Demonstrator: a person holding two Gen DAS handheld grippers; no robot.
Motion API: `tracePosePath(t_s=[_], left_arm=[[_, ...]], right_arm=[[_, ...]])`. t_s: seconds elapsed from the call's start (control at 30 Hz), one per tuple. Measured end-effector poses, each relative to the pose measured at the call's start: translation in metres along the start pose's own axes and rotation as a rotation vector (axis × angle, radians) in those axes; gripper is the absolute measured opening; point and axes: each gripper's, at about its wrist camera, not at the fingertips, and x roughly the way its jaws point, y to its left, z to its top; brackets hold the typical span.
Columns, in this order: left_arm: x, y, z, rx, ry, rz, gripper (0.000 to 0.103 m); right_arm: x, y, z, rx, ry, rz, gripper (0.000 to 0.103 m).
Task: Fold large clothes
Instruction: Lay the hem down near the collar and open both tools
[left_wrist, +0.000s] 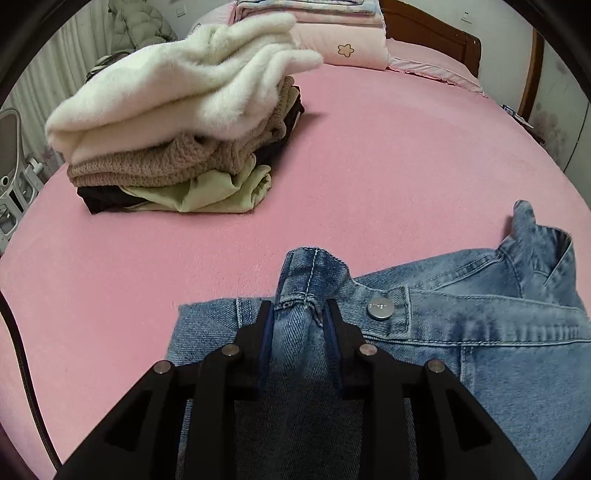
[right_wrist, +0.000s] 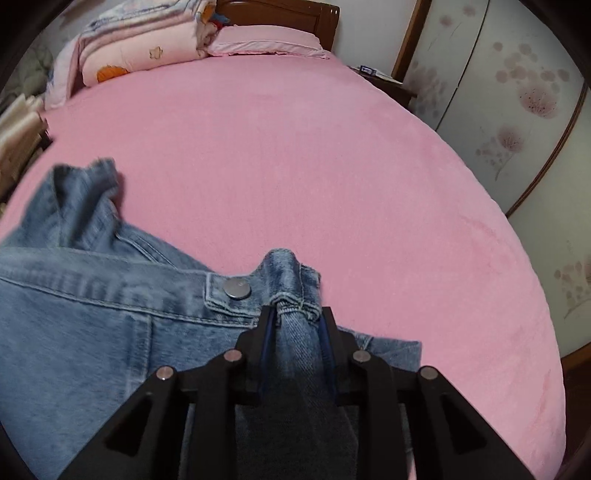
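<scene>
Faded blue denim jacket (left_wrist: 461, 332) on pink bedsheet (left_wrist: 369, 166); wardrobe doors (right_wrist: 517, 110) floral.

Jacket (left_wrist: 461, 332) lies on bed (left_wrist: 369, 166), clothes stack (left_wrist: 177, 129) beyond-left.

Soft even light; strong fisheye warp; dark vignetted corners

The jacket (left_wrist: 480, 332) runs off the frame's lower edge; its collar (right_wrist: 85, 184) is blurred.
</scene>
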Motion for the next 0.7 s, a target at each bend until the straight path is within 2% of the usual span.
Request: tracePosePath(t_s=[0.1,0.17,0.2,0.33,0.43,0.5,0.6,0.7], left_arm=[[-0.002,0.000,0.005,0.013,0.022,0.033,0.043],[-0.008,0.003,0.010,0.019,0.045,0.039,0.069],[-0.011,0.004,0.011,0.023,0.055,0.033,0.074],[-0.051,0.013,0.017,0.058,0.031,0.033,0.076],[-0.091,0.019,0.020,0.073,0.011,0.039,0.077],[-0.118,0.023,0.019,0.080,-0.008,0.017,0.078],[-0.166,0.025,0.003,0.109,-0.043,-0.028,0.085],[-0.197,0.027,-0.021,0.118,-0.095,-0.074,0.088]], right_arm=[[-0.007,-0.001,-0.001,-0.008,-0.001,-0.025,0.032],[-0.015,0.001,0.002,-0.029,0.014,-0.043,0.034],[-0.023,0.001,0.003,-0.041,0.010,-0.056,0.034],[-0.063,0.007,0.005,-0.054,-0.046,-0.052,0.034],[-0.106,0.011,0.005,-0.050,-0.103,0.007,0.035],[-0.132,0.015,0.005,-0.044,-0.138,0.040,0.035],[-0.172,0.024,-0.002,-0.036,-0.178,0.079,0.036],[-0.201,0.036,-0.020,-0.054,-0.185,0.113,0.040]])
